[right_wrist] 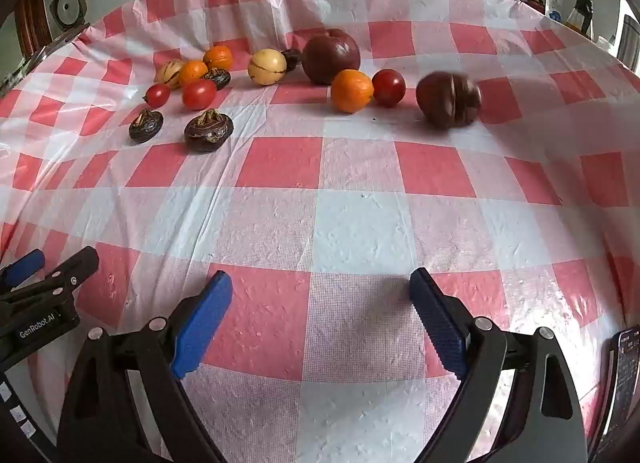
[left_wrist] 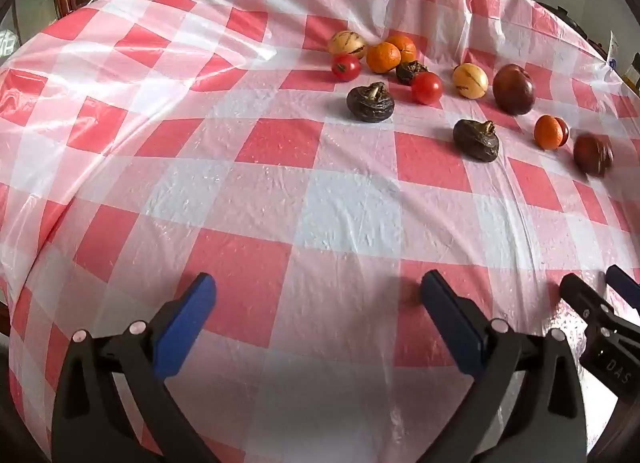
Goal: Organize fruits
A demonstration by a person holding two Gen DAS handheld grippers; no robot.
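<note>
Both grippers hang empty over the checked tablecloth, jaws spread wide: left gripper, right gripper. No fruit is between either pair, so sorting looks not yet begun; this reads as the approach step.

Landmark is the big dark-red apple. All the fruit lies far across the cloth from the grippers, around that apple: a yellow streaked melon just left of it, an orange and a tomato just in front. A blurred dark-red fruit sits further right, maybe rolling. Well left of the apple are two wrinkled dark fruits and a tight cluster of oranges and tomatoes.

Next move probably calls for reaching forward to one loose fruit. Cluster pieces touch, so jaws may nudge neighbours; round fruit could roll on slick plastic. No bowl or tray is visible.
</note>
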